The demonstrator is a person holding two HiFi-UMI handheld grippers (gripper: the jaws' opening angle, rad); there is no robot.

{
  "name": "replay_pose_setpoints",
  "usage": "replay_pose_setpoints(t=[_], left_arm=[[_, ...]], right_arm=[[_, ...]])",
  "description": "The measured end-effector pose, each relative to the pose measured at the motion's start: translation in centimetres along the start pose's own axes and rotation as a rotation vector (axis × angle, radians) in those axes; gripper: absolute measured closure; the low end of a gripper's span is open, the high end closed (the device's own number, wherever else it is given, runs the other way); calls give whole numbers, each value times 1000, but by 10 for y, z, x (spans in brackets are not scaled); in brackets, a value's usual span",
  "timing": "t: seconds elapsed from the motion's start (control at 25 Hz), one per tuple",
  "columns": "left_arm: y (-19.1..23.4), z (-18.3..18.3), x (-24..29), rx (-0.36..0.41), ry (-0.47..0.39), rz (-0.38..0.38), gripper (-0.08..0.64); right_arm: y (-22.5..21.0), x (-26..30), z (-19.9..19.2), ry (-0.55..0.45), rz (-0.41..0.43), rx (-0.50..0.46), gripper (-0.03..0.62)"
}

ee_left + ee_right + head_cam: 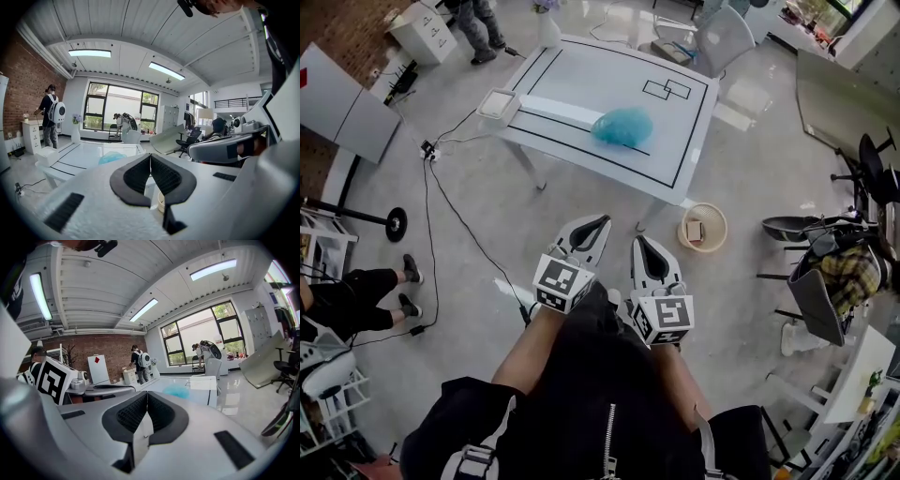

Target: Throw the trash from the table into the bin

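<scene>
Trailing cables (453, 203) beside table (581, 75), bin (722, 217) nearby

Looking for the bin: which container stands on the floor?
The round tan basket right of the table; the square white tray sits on its corner.

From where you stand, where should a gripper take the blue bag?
Probably pinch a raised fold on top of the blue bag, coming down from the near table edge. It lies as a soft, crumpled heap close to that edge.

- I'm holding the left tongs (598, 223) out ahead, tilting slightly down, jaws together on nothing.
- I'm keeping the right tongs (639, 242) just beside them, likewise closed.
</scene>
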State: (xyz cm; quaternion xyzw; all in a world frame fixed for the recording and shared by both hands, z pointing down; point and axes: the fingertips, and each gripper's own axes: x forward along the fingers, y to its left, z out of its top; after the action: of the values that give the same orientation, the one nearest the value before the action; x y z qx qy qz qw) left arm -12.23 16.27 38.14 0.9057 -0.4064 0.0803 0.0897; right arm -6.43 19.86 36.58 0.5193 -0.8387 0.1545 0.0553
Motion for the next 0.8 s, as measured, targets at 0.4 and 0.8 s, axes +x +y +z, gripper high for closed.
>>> replay_pose_setpoints(t=[0.4,0.8], left_arm=[[22,-1,22,-30,4,22,551],[49,3,67,-20,18,-15,551]], right_arm=[[-17,23,2,23,-5,19,583],[-47,65,6,41,-35,36,583]])
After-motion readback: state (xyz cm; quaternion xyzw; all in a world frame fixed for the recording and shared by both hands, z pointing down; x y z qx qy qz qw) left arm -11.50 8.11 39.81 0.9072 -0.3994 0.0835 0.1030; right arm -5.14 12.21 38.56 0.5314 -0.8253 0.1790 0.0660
